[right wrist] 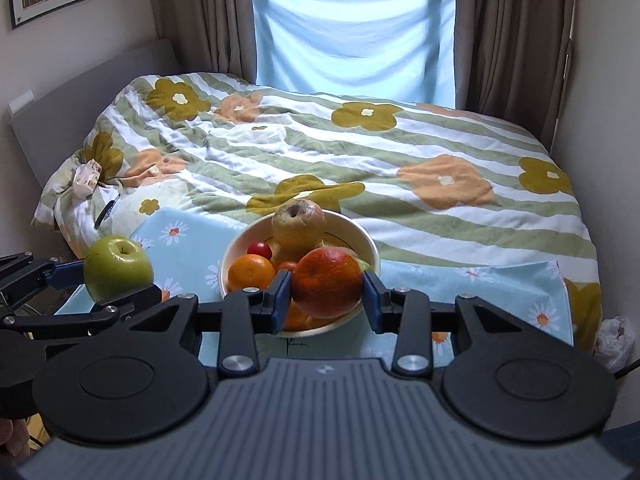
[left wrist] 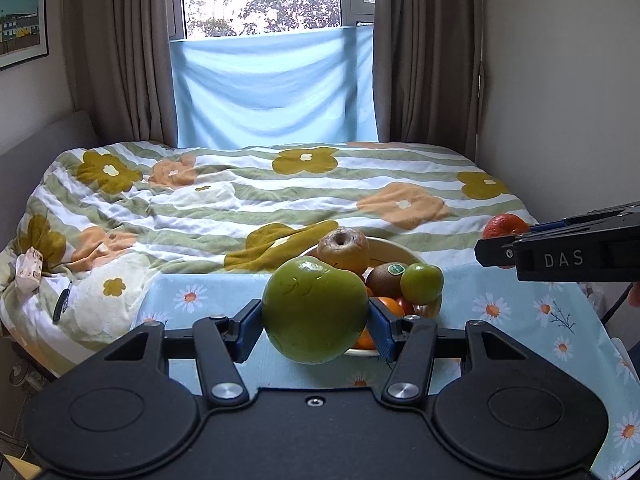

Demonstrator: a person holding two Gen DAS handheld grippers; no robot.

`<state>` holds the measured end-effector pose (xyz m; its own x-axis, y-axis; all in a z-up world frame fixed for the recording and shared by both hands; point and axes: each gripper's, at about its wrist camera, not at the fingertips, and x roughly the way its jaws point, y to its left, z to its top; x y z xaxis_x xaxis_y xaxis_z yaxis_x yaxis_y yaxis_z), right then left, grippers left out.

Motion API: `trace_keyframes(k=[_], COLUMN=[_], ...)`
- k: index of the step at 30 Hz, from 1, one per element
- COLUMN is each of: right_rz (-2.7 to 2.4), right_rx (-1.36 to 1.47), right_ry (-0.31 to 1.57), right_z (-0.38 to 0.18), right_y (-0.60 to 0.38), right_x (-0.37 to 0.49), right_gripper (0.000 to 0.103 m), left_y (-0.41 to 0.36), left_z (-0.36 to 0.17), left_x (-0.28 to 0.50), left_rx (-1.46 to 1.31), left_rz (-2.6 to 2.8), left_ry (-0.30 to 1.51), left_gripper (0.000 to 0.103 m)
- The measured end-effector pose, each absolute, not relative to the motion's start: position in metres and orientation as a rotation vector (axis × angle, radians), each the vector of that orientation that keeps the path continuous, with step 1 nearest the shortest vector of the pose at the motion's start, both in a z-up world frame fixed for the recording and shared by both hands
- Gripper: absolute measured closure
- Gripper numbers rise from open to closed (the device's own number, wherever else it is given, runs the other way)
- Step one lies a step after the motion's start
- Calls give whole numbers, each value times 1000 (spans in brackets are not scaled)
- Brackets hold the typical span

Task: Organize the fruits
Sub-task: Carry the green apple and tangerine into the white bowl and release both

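Green apple (left wrist: 315, 312) sits clamped between the blue pads of my left gripper (left wrist: 315, 320), one apple only, held above the near edge of the bowl (left wrist: 394, 250). Left wrist view places it in front of the bowl, hiding much of the contents; the right wrist view shows the same apple (right wrist: 119, 266) from the side, at the far left, clear of the bowl and over the daisy-print tablecloth (right wrist: 460, 276).

Moving right, I count in the left view: one russet pear-like fruit (left wrist: 344, 250) on top, one kiwi (left wrist: 386, 278) with a sticker, one small green citrus (left wrist: 422, 283), and parts of orange fruit behind the right pad. I cannot give a firm number for those. The right view shows items the left does not: one small red tomato (right wrist: 259, 249) and one whole orange (right wrist: 251, 273) in the bowl (right wrist: 236, 248), plus the russet fruit (right wrist: 298, 226) again. Kiwi and green citrus are hidden there.

At right, my right gripper (right wrist: 326, 298) pinches one red-orange citrus (right wrist: 327, 282), its jaws pressed to both sides, held over the bowl's near rim. Left view catches only the top of this fruit (left wrist: 505, 225) behind the gripper body (left wrist: 560, 246).

One flowered striped duvet (right wrist: 360, 152) lies beyond the table.
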<state>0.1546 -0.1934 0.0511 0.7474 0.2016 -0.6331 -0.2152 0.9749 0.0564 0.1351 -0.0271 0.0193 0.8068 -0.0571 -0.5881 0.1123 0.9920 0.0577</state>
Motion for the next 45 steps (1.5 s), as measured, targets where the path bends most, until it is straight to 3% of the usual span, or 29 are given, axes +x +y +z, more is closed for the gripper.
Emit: trace_keyframes(k=[22,45], right_rz=[105,61], right_rx=[61,89], right_ry=[799,843], right_z=[8,-20], right_y=[-184,-182], right_x=[272,299], right_gripper=[50,50], left_y=[-10,-28], left_z=[-27,-60], left_x=[287,302], left_rx=[121,172], left_rz=[-201,-305], left_ry=[748,803], left_gripper=[43,43])
